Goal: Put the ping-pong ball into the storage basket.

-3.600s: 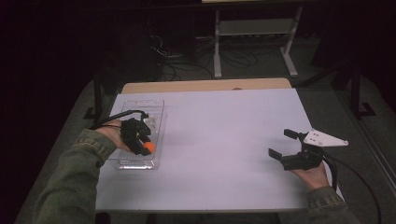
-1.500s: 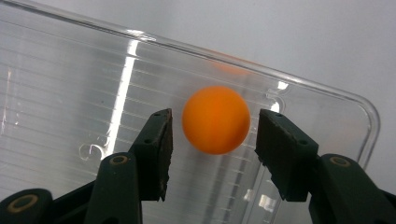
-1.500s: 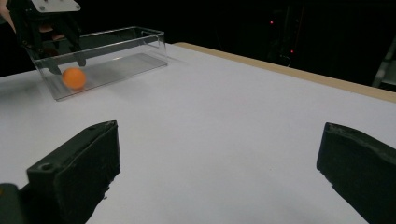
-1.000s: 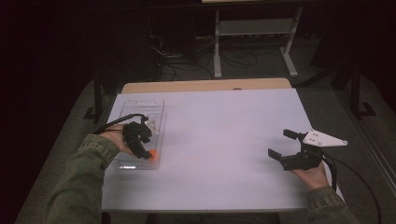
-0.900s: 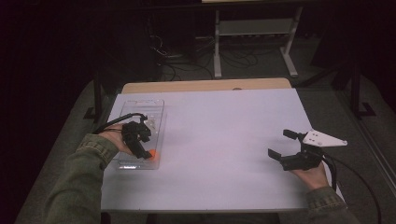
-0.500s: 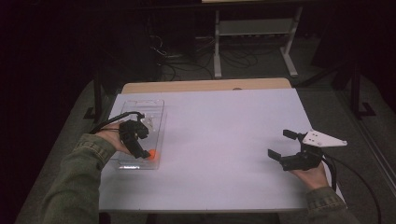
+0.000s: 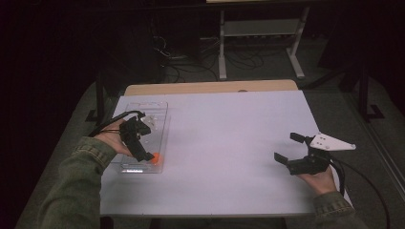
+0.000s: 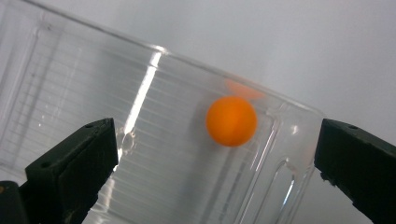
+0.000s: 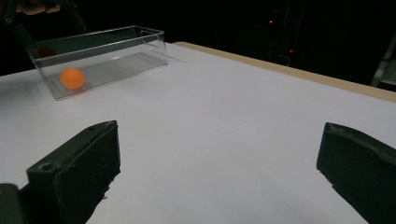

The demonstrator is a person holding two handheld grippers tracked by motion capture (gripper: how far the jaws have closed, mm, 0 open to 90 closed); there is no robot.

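Orange ball [image 8: 231, 121] sits loose on the floor of the clear plastic box [image 7: 161, 110], at its near end, left side of the table.

Orange ball [image 8: 231, 121] in a clear (colourless) box [image 7: 157, 108]; white table [image 7: 229, 143]; black grippers.

olive-green sleeves [image 7: 79, 176], black grippers, black cables, grey plate [image 7: 332, 141]

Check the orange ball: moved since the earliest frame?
Yes. The orange ball has left the left gripper, whose fingers have just been opening, and now lies in the near end of the clear box.
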